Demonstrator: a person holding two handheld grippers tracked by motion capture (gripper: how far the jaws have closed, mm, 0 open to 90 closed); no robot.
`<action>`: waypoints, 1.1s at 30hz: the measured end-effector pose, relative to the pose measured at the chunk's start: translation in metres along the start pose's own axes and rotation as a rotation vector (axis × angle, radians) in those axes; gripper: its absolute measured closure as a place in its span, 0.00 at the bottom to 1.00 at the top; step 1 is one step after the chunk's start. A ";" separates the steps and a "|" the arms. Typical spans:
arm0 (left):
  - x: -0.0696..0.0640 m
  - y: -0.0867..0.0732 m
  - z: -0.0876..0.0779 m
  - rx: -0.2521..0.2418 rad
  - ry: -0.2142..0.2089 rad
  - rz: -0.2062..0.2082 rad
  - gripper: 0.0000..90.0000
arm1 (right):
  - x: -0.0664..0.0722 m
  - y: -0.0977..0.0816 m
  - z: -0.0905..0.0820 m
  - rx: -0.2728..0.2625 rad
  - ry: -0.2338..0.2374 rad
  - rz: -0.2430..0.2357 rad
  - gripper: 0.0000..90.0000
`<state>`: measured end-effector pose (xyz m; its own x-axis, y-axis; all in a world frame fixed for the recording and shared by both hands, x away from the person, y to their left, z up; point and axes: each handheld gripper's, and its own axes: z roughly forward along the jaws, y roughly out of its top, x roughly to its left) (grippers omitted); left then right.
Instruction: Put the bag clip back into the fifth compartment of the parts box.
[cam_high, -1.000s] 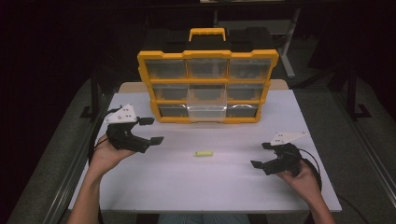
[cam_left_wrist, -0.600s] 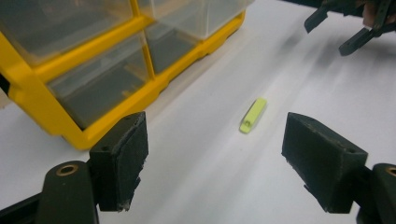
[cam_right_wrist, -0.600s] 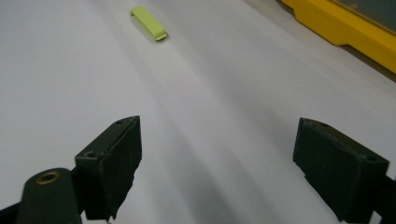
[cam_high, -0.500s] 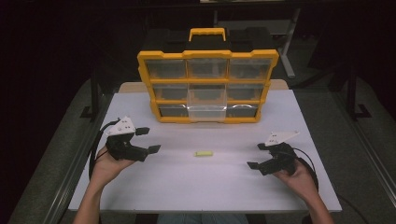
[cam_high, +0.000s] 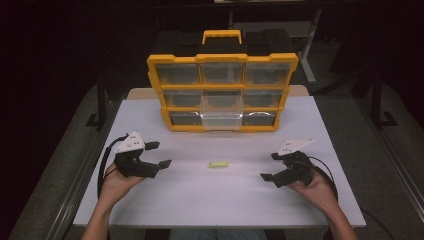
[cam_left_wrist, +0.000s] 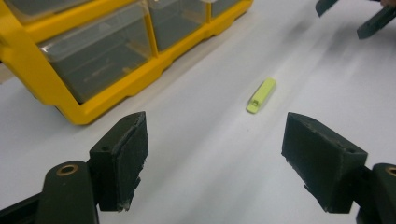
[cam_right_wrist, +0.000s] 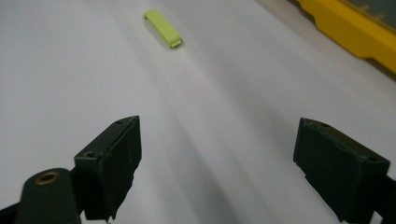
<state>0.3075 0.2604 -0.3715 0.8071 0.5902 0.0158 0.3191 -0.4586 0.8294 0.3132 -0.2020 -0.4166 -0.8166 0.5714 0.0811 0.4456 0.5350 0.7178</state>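
Flanking green piece (cam_high: 218, 164), both grippers wide.

Both hands rest low, left gripper (cam_high: 159, 155) and right gripper (cam_high: 272, 166) with fingers spread wide, empty.

text: none legible; labels: none; brands: none; numbers: none; signs: none
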 end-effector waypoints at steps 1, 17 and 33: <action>0.000 -0.001 0.001 0.000 0.001 -0.006 0.24 | 0.000 0.004 0.000 -0.004 0.000 -0.012 0.15; -0.003 -0.007 0.011 0.013 -0.028 0.011 0.23 | 0.013 0.059 0.016 0.036 0.062 -0.093 0.26; 0.000 -0.008 0.004 -0.017 -0.027 -0.007 0.24 | 0.030 0.088 0.049 0.082 0.087 -0.213 0.43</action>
<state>0.3072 0.2614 -0.3802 0.8181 0.5750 -0.0048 0.3163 -0.4431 0.8388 0.3460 -0.1080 -0.3848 -0.9225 0.3859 -0.0042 0.2851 0.6887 0.6666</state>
